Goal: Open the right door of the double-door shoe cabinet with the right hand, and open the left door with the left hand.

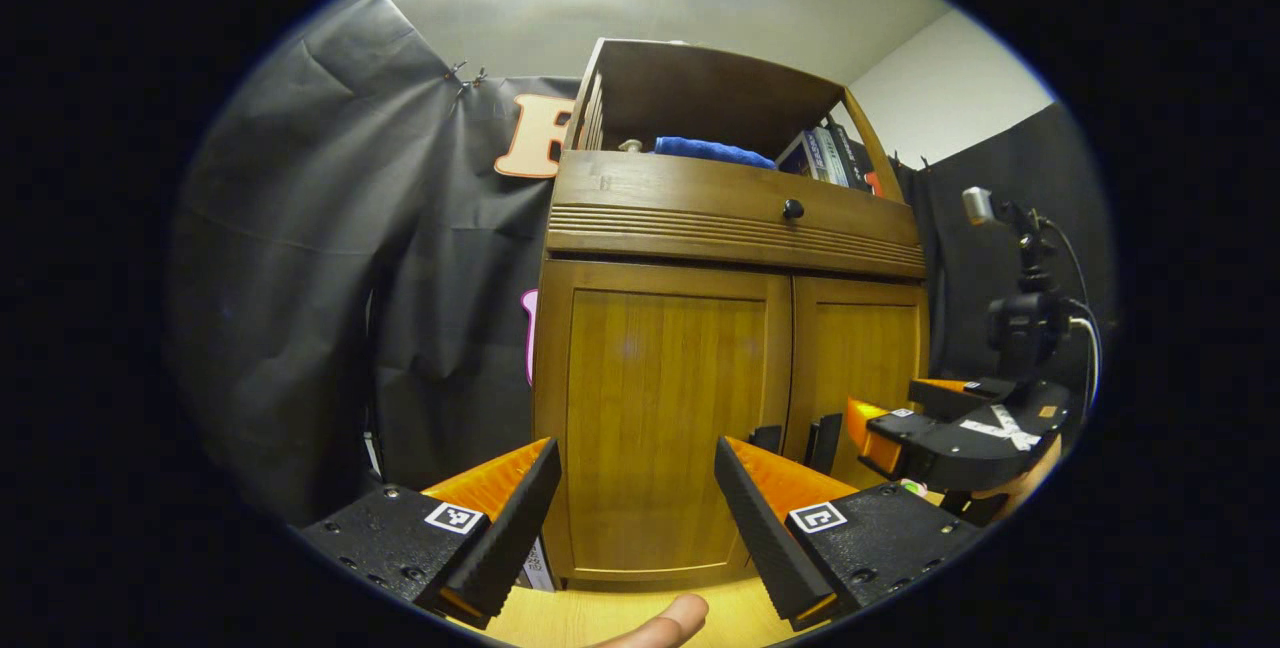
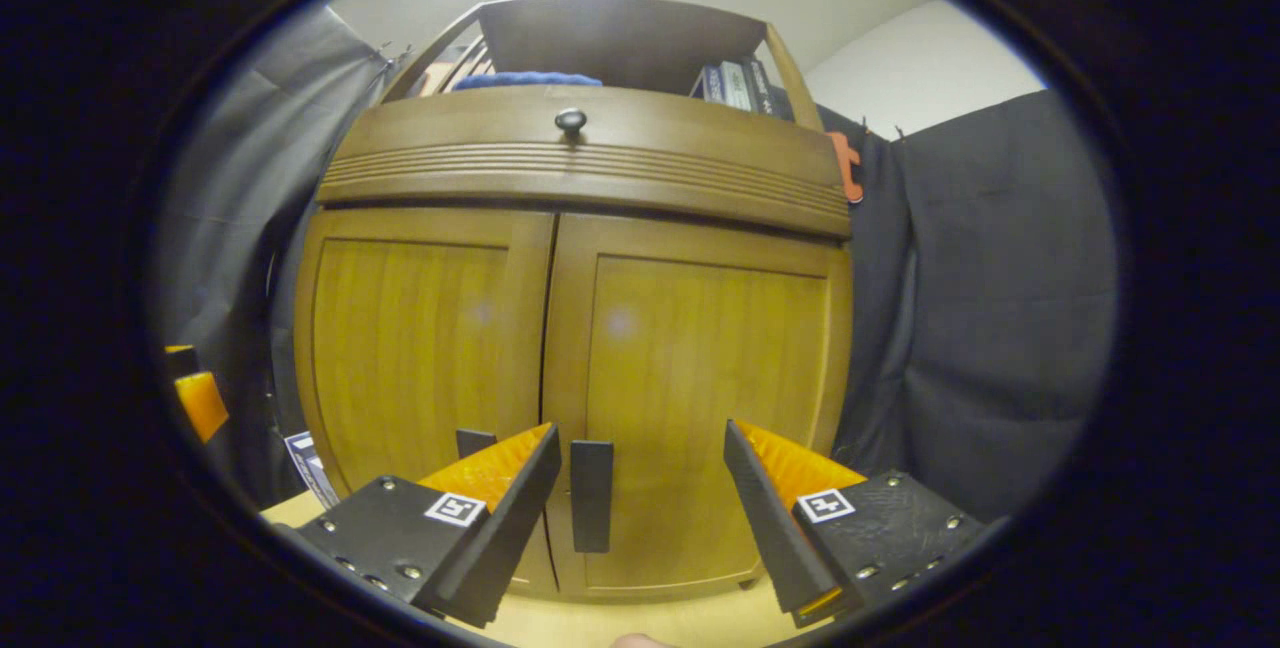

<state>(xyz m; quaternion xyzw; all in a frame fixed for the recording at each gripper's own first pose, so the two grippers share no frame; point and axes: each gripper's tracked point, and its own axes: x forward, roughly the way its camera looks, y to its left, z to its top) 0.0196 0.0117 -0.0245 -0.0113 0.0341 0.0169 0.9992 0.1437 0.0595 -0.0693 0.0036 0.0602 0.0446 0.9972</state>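
The wooden shoe cabinet stands close ahead with both doors shut. In the left gripper view the left door [image 1: 660, 428] faces my left gripper [image 1: 635, 518], which is open with nothing between its fingers. The two black door handles [image 1: 768, 438] sit by the centre seam, just right of its right finger. My right gripper [image 1: 960, 438] hangs in front of the right door [image 1: 865, 348]. In the right gripper view my right gripper [image 2: 640, 508] is open, and the right door's black handle [image 2: 591, 495] shows between its fingers, near the left one. The left door's handle [image 2: 475, 442] peeks out behind that finger.
Above the doors is a drawer with a black knob [image 2: 570, 120], and above that an open shelf with a blue cloth [image 1: 715, 150] and books [image 1: 825, 153]. A camera on a stand [image 1: 1020, 318] is at the right. The pale wooden floor [image 1: 600, 618] runs under the cabinet. A fingertip [image 1: 670, 623] shows at the bottom.
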